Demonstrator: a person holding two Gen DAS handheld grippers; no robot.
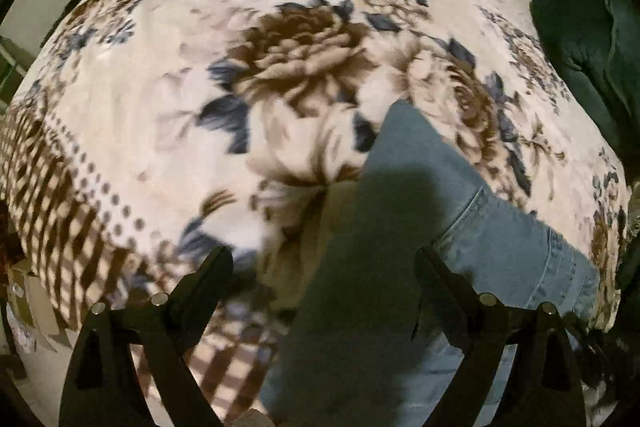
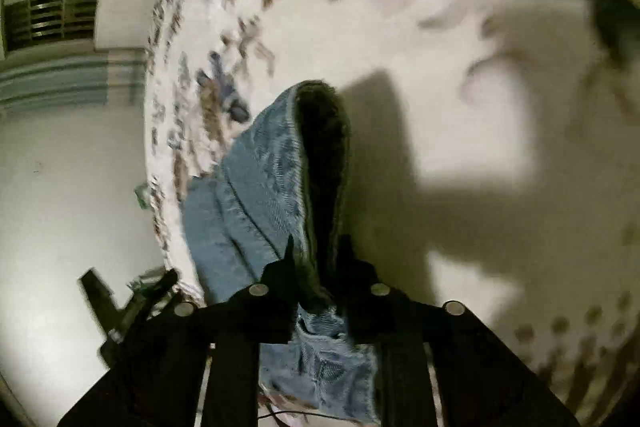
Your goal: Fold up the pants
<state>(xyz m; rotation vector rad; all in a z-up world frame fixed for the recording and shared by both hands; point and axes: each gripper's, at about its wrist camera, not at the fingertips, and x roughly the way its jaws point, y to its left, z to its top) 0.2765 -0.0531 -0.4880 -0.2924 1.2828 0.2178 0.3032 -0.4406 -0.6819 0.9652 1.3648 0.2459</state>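
Light blue denim pants (image 1: 460, 195) lie on a cream blanket with brown and blue flowers (image 1: 304, 55); one end reaches toward the middle of the bed. My left gripper (image 1: 324, 259) is open above the pants, its fingers spread wide with nothing between them. My right gripper (image 2: 318, 247) is shut on a bunched edge of the pants (image 2: 264, 171), which hangs in a fold with a dark opening above the blanket (image 2: 440, 67).
A dark green cloth (image 1: 576, 39) lies at the blanket's far right edge. The blanket's checked border (image 1: 52, 211) falls off the bed at the left. A pale wall and a vent (image 2: 52, 19) show beyond the bed.
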